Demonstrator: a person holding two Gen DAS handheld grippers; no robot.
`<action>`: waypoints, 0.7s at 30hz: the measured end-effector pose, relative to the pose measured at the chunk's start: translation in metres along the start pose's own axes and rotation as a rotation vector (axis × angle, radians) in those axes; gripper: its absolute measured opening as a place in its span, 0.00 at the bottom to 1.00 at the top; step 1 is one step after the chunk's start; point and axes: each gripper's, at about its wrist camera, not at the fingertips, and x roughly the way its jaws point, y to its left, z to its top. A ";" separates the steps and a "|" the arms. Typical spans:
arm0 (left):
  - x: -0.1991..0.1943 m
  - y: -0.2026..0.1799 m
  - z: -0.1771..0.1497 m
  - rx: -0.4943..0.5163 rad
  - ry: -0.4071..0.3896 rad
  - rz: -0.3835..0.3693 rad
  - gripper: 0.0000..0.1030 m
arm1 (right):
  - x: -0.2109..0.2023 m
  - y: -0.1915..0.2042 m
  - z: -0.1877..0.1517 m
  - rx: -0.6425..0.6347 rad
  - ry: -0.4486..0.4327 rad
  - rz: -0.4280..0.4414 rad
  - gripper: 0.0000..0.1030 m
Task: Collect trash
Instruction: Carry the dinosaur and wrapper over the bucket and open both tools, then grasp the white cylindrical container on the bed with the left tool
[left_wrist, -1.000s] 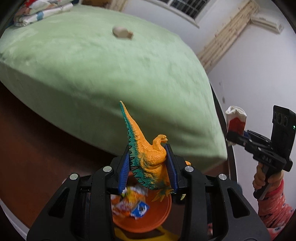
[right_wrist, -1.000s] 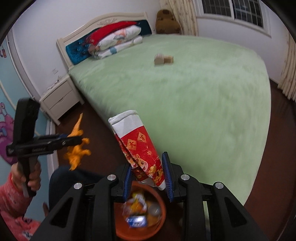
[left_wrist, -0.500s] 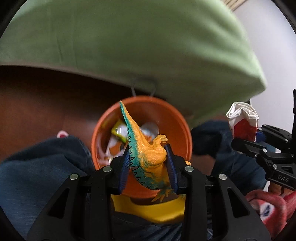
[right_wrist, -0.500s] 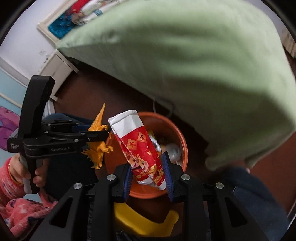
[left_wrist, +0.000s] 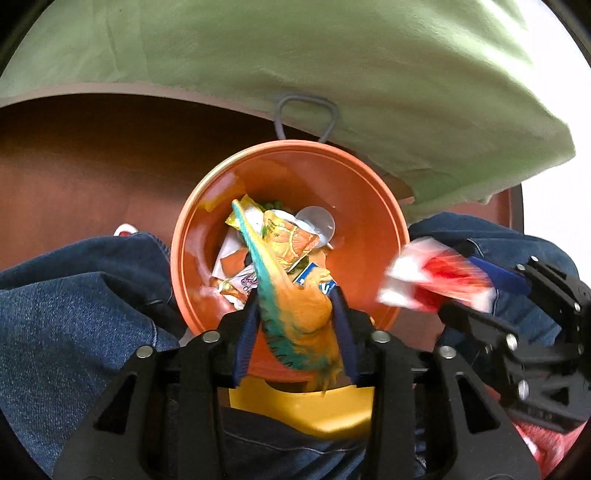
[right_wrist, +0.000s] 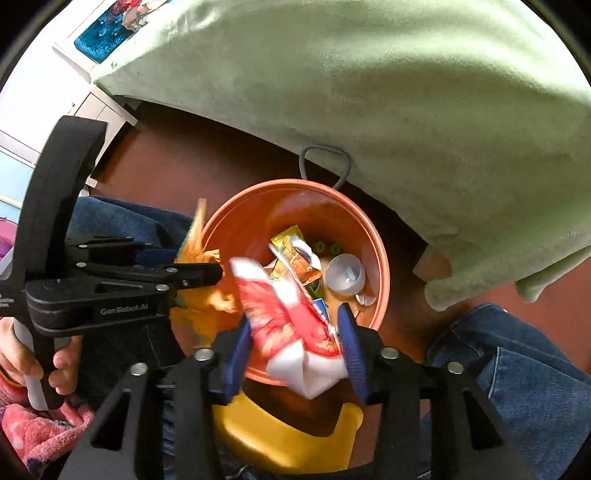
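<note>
An orange bin (left_wrist: 373, 221) with several wrappers inside stands on the floor between my knees; it also shows in the right wrist view (right_wrist: 376, 251). My left gripper (left_wrist: 295, 332) has its jaws spread around an orange and teal toy dinosaur (left_wrist: 295, 306), which looks blurred and tilted over the bin. My right gripper (right_wrist: 293, 343) has its jaws spread around a red and white wrapper (right_wrist: 291, 325), blurred, over the bin's near rim. Each gripper shows in the other view: the right (left_wrist: 491, 291), the left (right_wrist: 199, 273).
A green bedspread (left_wrist: 332, 74) hangs just behind the bin. A yellow stool edge (right_wrist: 280, 439) lies below the bin, with my jeans-clad legs (left_wrist: 74, 314) on both sides. A grey loop handle (right_wrist: 325, 162) sticks up behind the bin. A white nightstand (right_wrist: 99, 110) stands far left.
Both grippers tipped down from facing the bed to above the bin. Both jaws have widened, and the dinosaur and the wrapper now look loose and blurred.
</note>
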 end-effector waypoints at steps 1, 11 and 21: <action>0.000 0.001 0.001 -0.016 0.007 0.001 0.51 | -0.003 -0.001 -0.001 0.005 -0.007 -0.002 0.62; -0.011 -0.006 0.011 -0.031 -0.022 0.043 0.65 | -0.024 -0.016 -0.006 0.071 -0.090 -0.016 0.71; -0.021 -0.009 0.014 -0.012 -0.057 0.089 0.65 | -0.035 -0.021 -0.007 0.114 -0.146 0.001 0.73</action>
